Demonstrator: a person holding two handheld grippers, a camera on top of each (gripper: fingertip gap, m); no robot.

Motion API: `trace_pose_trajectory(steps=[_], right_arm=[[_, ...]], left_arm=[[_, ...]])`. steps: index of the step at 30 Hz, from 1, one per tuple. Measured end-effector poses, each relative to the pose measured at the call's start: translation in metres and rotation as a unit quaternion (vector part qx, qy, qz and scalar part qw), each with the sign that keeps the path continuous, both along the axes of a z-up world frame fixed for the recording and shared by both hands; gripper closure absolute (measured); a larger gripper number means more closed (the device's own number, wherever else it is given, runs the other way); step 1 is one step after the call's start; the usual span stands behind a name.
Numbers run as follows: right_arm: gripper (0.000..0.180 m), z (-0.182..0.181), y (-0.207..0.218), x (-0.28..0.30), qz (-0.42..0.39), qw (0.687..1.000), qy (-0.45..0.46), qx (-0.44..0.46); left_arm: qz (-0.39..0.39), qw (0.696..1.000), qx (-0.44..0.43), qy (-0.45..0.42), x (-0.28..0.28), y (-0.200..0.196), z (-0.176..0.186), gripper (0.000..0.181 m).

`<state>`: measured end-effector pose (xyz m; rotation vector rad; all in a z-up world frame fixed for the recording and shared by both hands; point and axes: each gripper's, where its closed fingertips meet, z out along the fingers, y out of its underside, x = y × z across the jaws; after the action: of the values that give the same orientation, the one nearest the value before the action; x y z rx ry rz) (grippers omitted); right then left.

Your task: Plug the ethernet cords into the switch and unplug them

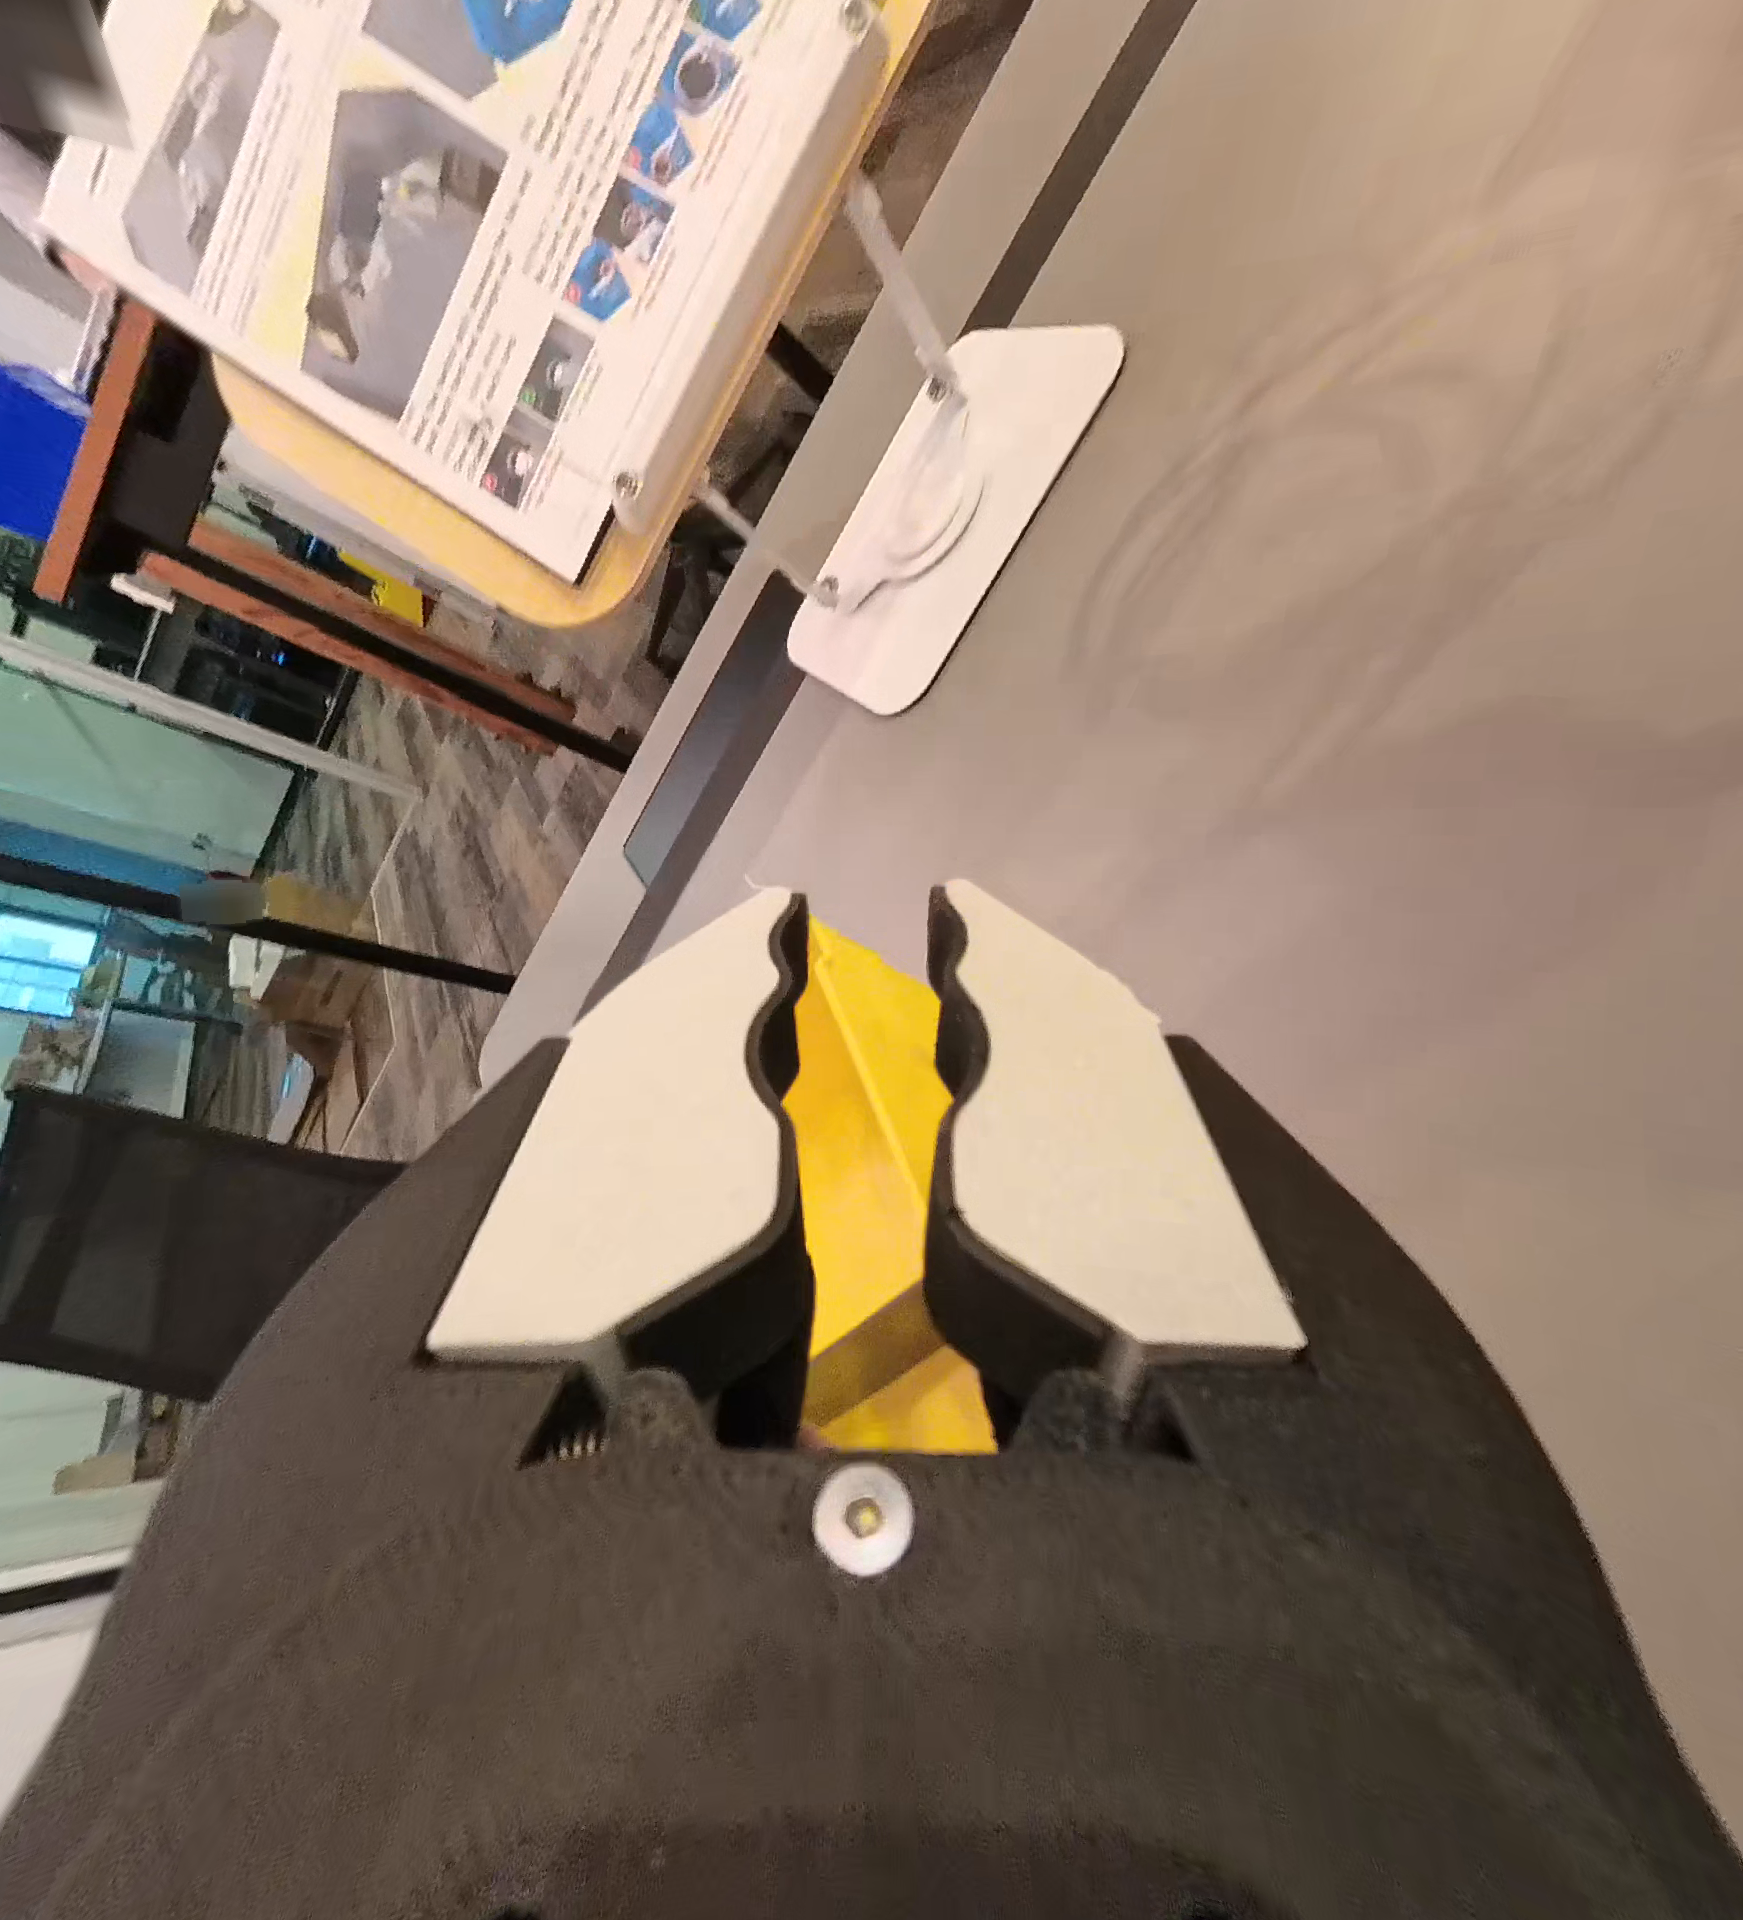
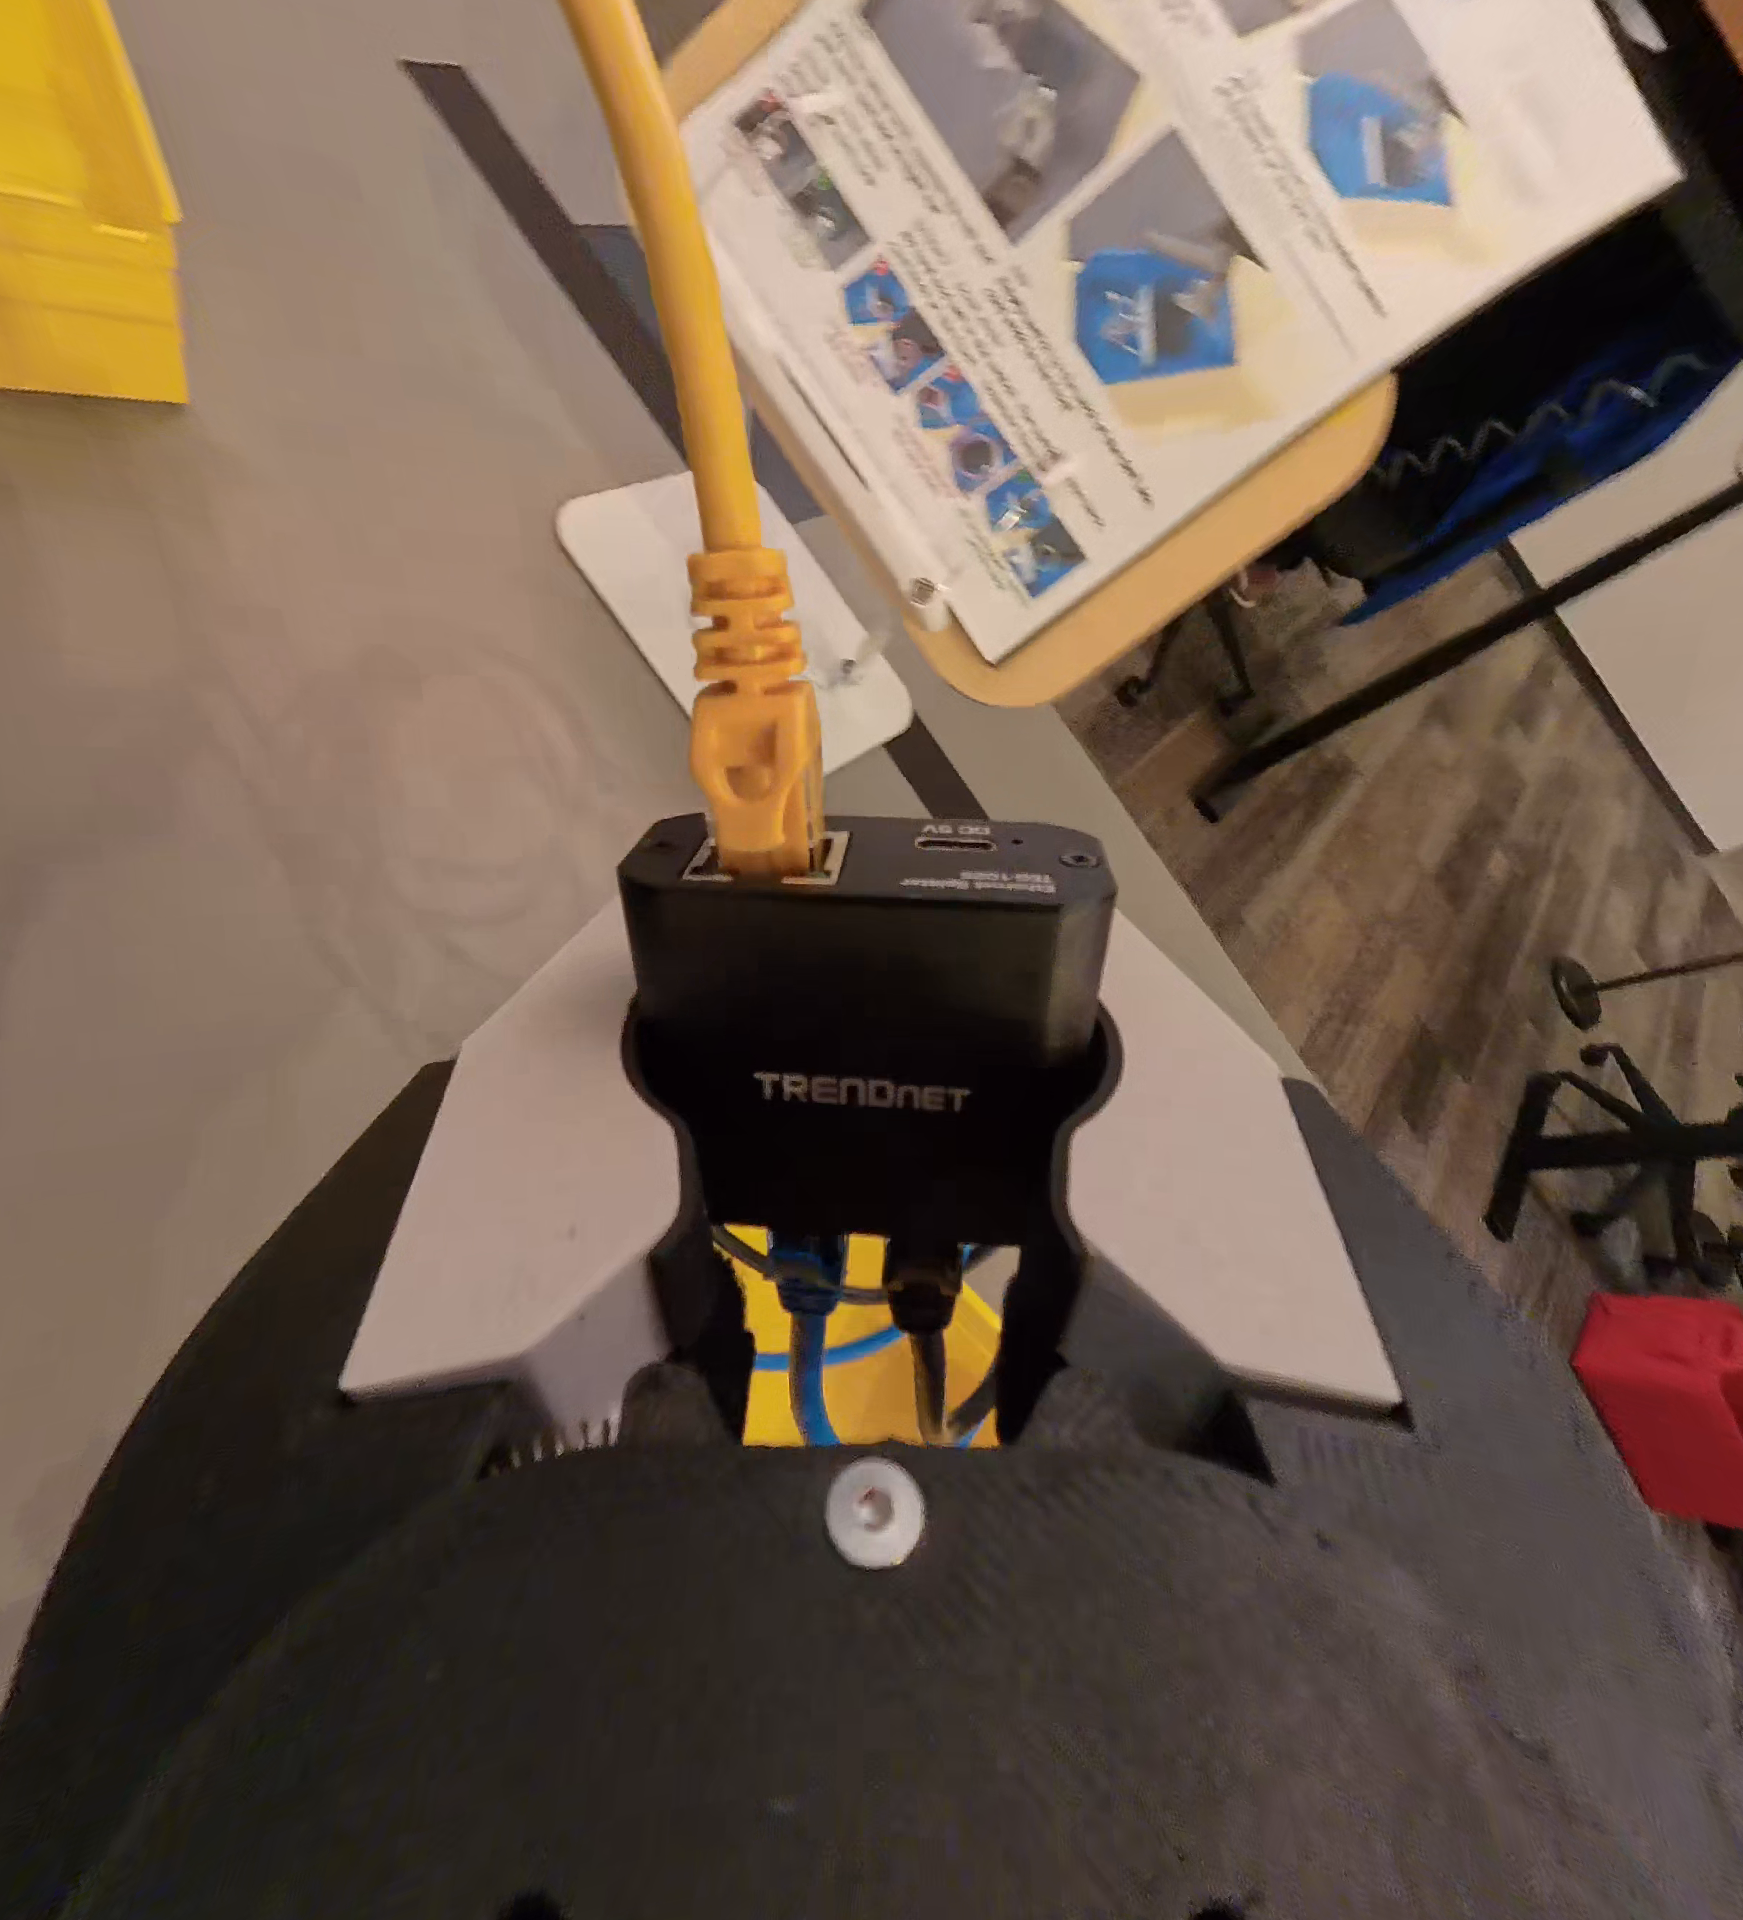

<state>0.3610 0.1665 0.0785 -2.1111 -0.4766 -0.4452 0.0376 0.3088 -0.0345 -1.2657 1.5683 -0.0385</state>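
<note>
right claw (image 2: 872, 1023): clamped on the small black box-shaped ethernet switch (image 2: 867, 977), white fingers pressed to both of its sides, switch lifted above the grey desk (image 2: 223, 727)
switch: held roughly upright in the right wrist view, port face pointing away from the camera; printed wording on its top and face (not transcribed)
yellow ethernet cord (image 2: 711, 416): moulded yellow plug (image 2: 755, 769) seated in a port on the far face of the switch, cord running up and out of the top of the frame
near end of switch: a blue cable (image 2: 807, 1340) and a black cable (image 2: 924, 1340) plugged in, hanging down between the fingers
left claw (image 1: 867, 914): fingers nearly together with a narrow gap, nothing gripped; a yellow flat surface (image 1: 862, 1174) shows through the gap (below it, cannot tell what it is)
yellow folder-like stack (image 2: 36, 208): lying on the desk, top left of the right wrist view
white flat stand base (image 1: 960, 509): on the desk near its edge, clear rods carrying a tilted printed instruction sheet on a tan board (image 1: 451, 239)
black strip (image 1: 701, 748): along the desk edge
floor (image 2: 1366, 883): wood-look planks, black chair base (image 2: 1656, 1153) and red box (image 2: 1698, 1423) at right
background left view: black mesh chair back (image 1: 150, 1247), blue box (image 1: 15, 447) (blurred)
</note>
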Motion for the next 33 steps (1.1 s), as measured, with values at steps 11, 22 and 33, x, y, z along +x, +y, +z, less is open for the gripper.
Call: trace_pose_trajectory(steps=[11,22,33], right_arm=[[0.108,-0.101,-0.055,0.140,-0.169,0.968,0.184,0.023],[0.108,-0.215,-0.107,0.192,-0.324,0.912,0.249,-0.036],[0.108,-0.290,-0.106,0.175,-0.315,0.895,0.164,-0.271]], left_arm=[[0.064,0.997,-0.012,0.039,-0.041,0.042,-0.042,0.158],[0.079,0.995,-0.012,0.061,-0.045,0.054,-0.061,0.157],[0.092,0.994,-0.017,0.063,-0.056,0.063,-0.062,0.157]])
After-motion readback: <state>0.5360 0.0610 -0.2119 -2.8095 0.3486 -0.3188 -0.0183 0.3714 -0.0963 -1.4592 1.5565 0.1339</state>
